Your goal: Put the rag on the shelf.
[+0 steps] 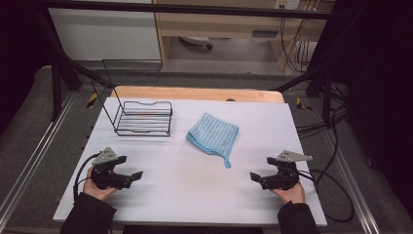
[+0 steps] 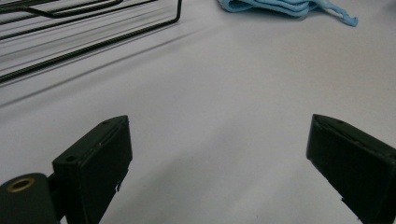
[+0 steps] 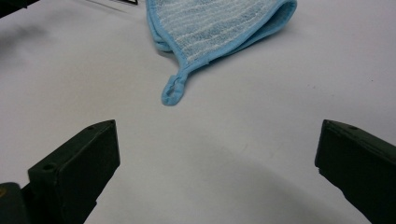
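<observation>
Near the middle of the table [image 1: 195,185], a little toward its far edge, lies the blue cloth [image 1: 213,133], folded into a rough square with its hanging loop [image 3: 172,92] trailing toward the near edge. Nothing holds it. The left gripper [image 1: 130,176] rests by the near left corner and the right gripper [image 1: 258,178] by the near right corner, each in a hand, with the jaws spread wide and empty; both gripper views show bare white surface between the jaws. The cloth sits well apart from both, somewhat closer to the right one.

Judging from this, the work has hardly begun: the cloth looks untouched, and every step of reaching, gripping and moving or folding it is left to do. A black wire basket [image 1: 144,118] stands toward the far left corner, just beside the cloth, with nothing in it; whether it is the cloth's destination cannot be told.

The table is covered in a plain white sheet, with a strip of wood showing along the far edge. Around it runs a black metal frame, grey carpet, loose cables at the right, and pale cabinets beyond.
</observation>
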